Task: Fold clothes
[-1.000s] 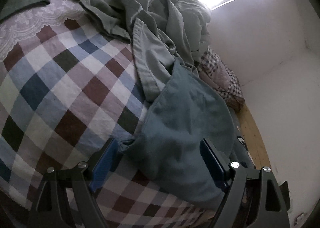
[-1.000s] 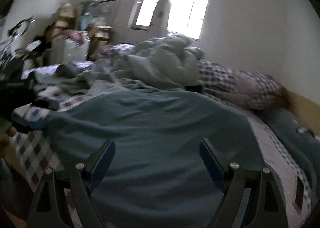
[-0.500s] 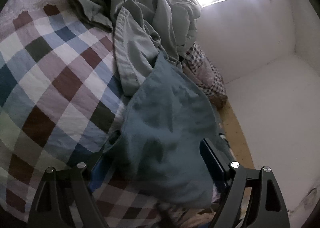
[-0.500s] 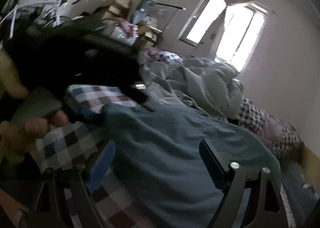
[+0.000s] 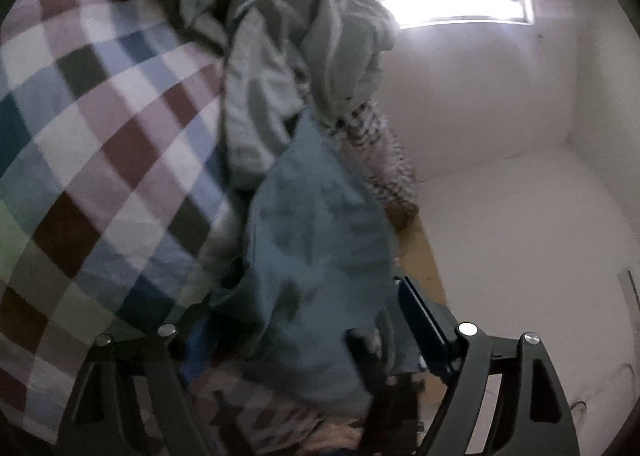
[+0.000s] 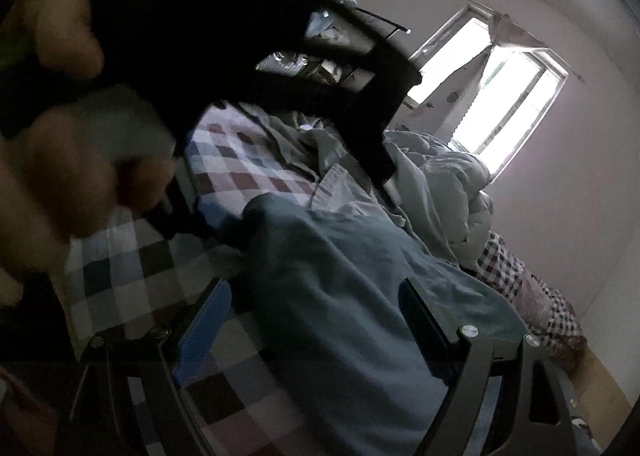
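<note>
Since a second ago, the left gripper (image 5: 304, 340) has been pushed into the teal garment (image 5: 316, 240), whose long axis runs straight ahead of both grippers; both pairs of fingers are held apart, nothing clamped.

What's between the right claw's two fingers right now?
In the right wrist view, the right claw stands open, with the teal garment spread between its fingers on the checkered bedspread. A strip of bedspread shows beside the blue-padded finger.

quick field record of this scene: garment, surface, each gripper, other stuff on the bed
garment: blue-teal cloth, lying spread on the bed
surface: checked bedspread
left gripper: open, cloth edge between its fingers
right gripper: open, over the cloth
other: grey-green crumpled bedding, checked pillow
background: bright window
</note>
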Demonstrator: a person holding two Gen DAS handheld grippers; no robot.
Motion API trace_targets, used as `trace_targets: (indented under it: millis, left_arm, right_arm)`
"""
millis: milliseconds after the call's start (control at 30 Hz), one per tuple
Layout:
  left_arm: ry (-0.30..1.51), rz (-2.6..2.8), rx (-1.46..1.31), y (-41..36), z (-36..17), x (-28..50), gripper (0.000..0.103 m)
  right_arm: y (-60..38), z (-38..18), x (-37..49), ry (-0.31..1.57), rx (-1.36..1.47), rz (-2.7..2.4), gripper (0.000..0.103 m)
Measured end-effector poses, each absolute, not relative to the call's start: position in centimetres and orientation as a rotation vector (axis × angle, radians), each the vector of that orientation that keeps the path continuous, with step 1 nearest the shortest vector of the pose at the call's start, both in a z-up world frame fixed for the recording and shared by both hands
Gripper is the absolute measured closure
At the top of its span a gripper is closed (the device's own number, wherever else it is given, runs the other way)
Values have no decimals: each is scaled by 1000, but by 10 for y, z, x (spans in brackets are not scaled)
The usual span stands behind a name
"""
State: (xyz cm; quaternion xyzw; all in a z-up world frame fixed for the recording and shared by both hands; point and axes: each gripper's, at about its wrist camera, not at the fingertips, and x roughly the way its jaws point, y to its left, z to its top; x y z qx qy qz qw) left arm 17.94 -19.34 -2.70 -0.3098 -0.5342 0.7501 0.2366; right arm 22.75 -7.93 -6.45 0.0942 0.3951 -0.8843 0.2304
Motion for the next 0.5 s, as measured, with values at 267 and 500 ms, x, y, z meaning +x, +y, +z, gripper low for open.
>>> trace_targets:
  millis: [267, 500]
  left_arm:
    - [-1454, 2118, -886, -196, -27, 179, 46]
    - [-1432, 2171, -940, -199, -32, 181, 80]
  right_arm:
    - [-87, -70, 226, 1097, 272, -2406, 14]
    - [-84, -66, 215, 1035, 324, -2421, 14]
